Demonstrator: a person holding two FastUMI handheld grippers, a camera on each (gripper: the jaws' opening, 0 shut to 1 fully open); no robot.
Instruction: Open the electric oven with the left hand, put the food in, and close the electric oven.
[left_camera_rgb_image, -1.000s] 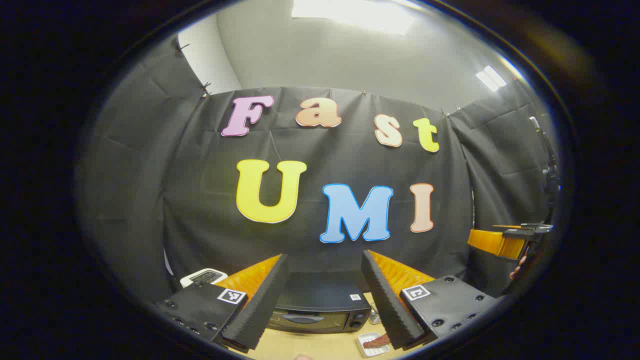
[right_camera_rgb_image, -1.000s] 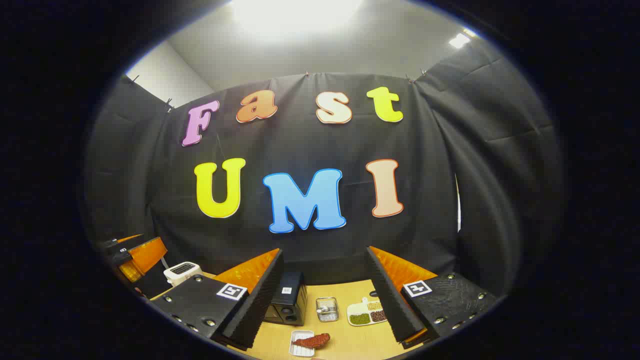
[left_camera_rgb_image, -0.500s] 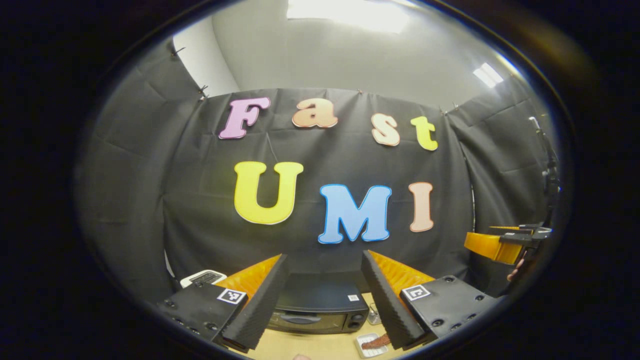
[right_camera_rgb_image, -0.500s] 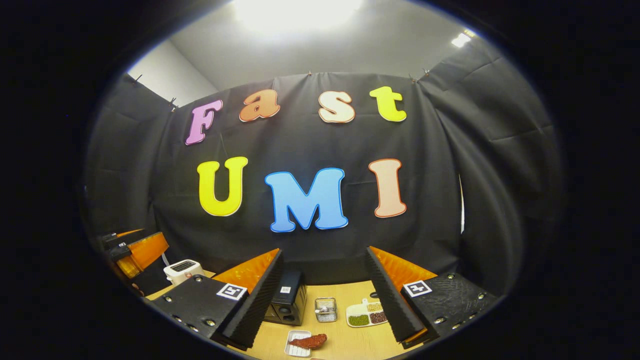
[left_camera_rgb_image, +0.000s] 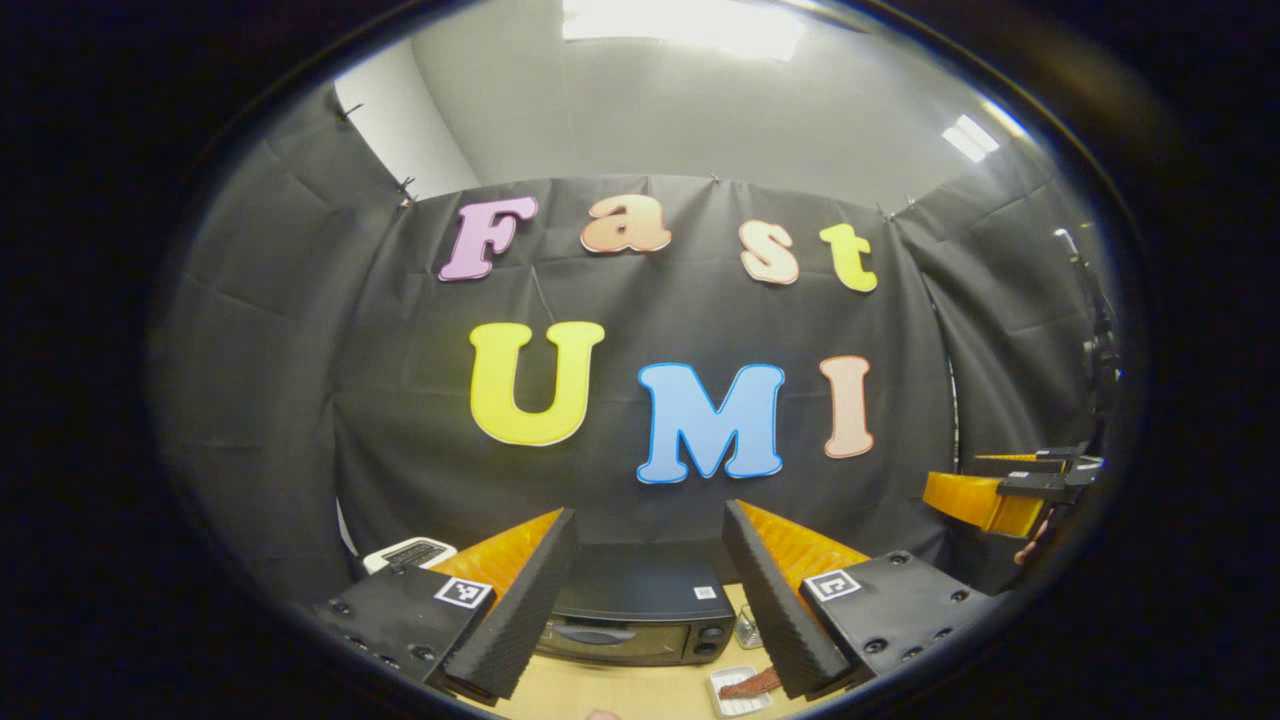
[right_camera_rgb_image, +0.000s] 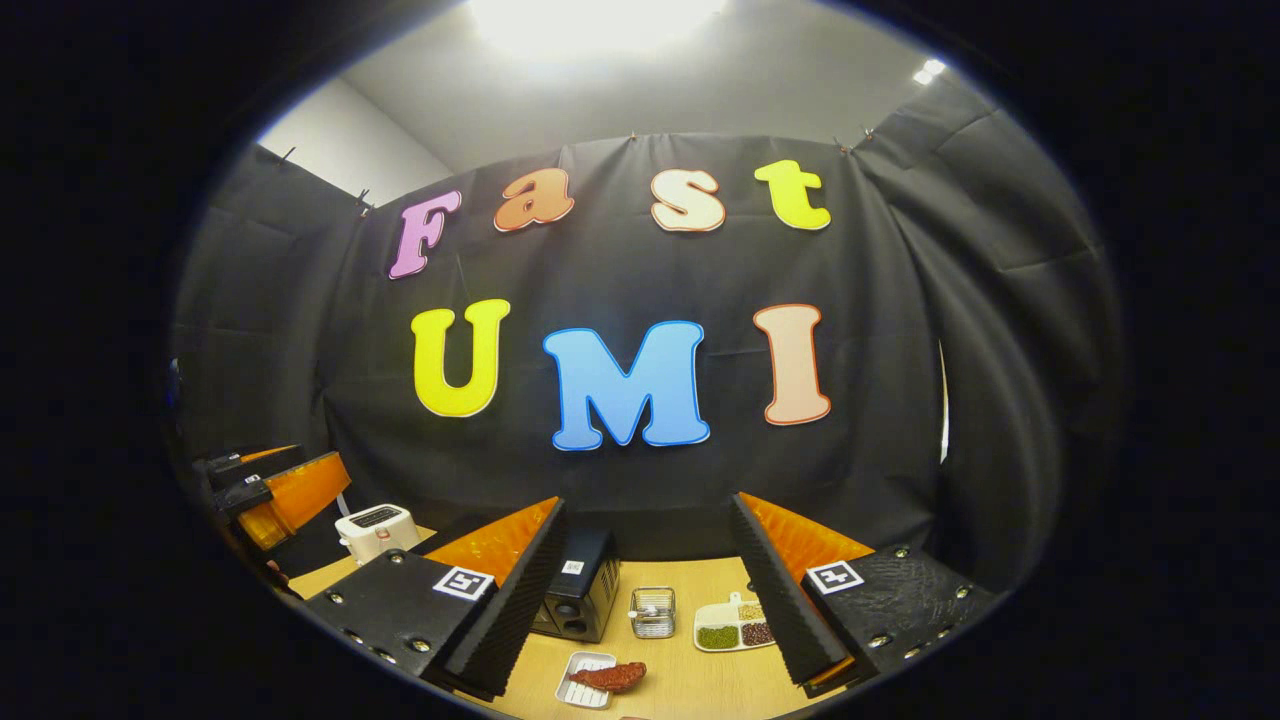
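The black electric oven (left_camera_rgb_image: 635, 620) stands on the wooden table with its door shut, low between the fingers of my left gripper (left_camera_rgb_image: 650, 512), which is open, empty and well above it. A reddish-brown piece of food (right_camera_rgb_image: 610, 677) lies in a small white tray (right_camera_rgb_image: 572, 694) in front of the oven (right_camera_rgb_image: 580, 600). My right gripper (right_camera_rgb_image: 648, 502) is open and empty, high over the table. The right gripper (left_camera_rgb_image: 985, 495) also appears at the far right of the left gripper view, and the left gripper (right_camera_rgb_image: 290, 490) at the far left of the right gripper view.
A white toaster (right_camera_rgb_image: 375, 530) stands left of the oven. A small wire basket (right_camera_rgb_image: 652, 612) and a divided white plate of beans (right_camera_rgb_image: 735, 628) sit on the table (right_camera_rgb_image: 690, 680) to the oven's right. Black cloth walls close in the booth.
The right gripper view has tipped slightly down, so the table items sit higher in it. The left gripper has barely moved. Both grippers remain open.
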